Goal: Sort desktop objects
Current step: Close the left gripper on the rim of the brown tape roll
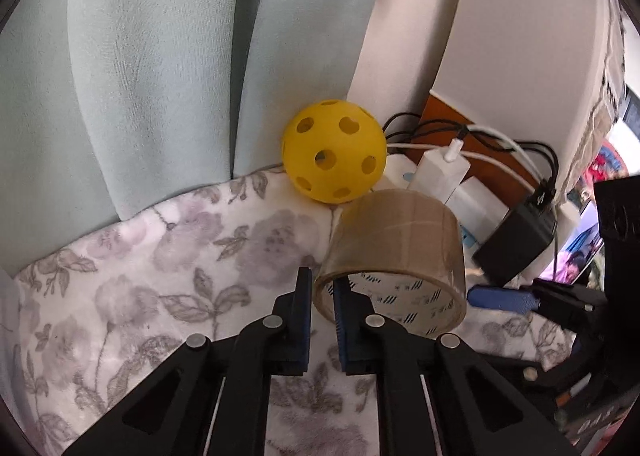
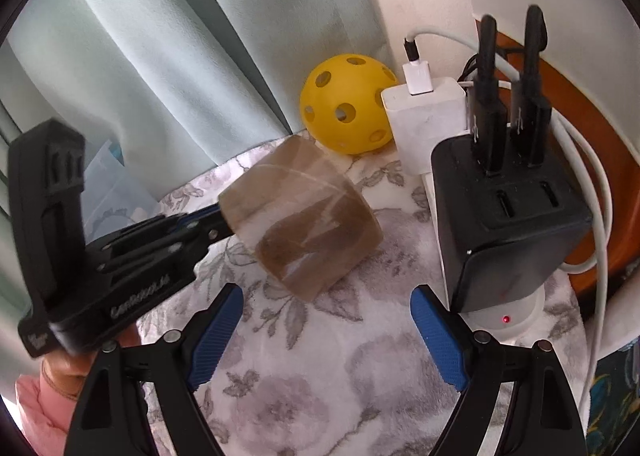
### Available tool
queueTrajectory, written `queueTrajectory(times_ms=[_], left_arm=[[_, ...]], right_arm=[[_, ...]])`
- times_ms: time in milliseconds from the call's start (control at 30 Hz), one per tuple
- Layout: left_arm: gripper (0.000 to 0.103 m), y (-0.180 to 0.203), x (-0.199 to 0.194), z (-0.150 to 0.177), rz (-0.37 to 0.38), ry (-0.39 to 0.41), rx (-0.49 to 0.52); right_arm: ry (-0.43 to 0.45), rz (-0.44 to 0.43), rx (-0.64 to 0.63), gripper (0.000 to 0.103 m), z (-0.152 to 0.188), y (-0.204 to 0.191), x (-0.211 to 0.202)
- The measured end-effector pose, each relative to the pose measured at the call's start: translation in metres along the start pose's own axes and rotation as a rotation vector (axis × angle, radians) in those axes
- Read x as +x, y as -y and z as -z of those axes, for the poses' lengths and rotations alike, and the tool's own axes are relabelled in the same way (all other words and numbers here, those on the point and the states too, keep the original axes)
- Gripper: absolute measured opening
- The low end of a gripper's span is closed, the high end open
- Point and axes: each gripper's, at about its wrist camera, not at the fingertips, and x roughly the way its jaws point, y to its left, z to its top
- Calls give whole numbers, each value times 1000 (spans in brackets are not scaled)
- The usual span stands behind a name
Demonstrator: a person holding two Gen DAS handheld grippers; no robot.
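A brown tape roll (image 1: 396,244) is held by my left gripper (image 1: 322,292), which is shut on the roll's wall, one finger inside the core and one outside. In the right wrist view the roll (image 2: 304,216) hangs tilted a little above the floral cloth, with the left gripper (image 2: 208,224) reaching in from the left. A yellow holed ball (image 1: 334,152) rests behind the roll by the curtain; it also shows in the right wrist view (image 2: 348,104). My right gripper (image 2: 328,316) is open and empty, below the roll.
A black charger (image 2: 508,224) with cables and a white charger (image 2: 424,116) stand on a power strip (image 2: 516,320) at the right. A pale green curtain (image 1: 160,56) hangs behind. The floral cloth (image 1: 160,276) covers the surface.
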Motion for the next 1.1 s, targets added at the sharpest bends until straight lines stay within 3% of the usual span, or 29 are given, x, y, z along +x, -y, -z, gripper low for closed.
queueTrajectory(times_ms=[200,533,633,833,1100], left_arm=[[9,1,-11,10,-33,-5,-14],[9,-7,-51,49,-107,28,-115],[9,-12,-61,60,-116,37,-144],[9,-18,-57,67,-154,21,-169],[10,-23,-41,65,-165,-6,-214]], right_arm=[[-1,-4,13,84,1,1,2],[-1,-30,-41,59,6,-20,1],[-6,-54,-84,58,11,-31,0],[-27,-71,-133,47,20,-49,3],[-39,-75,-140,42,10,-54,13]])
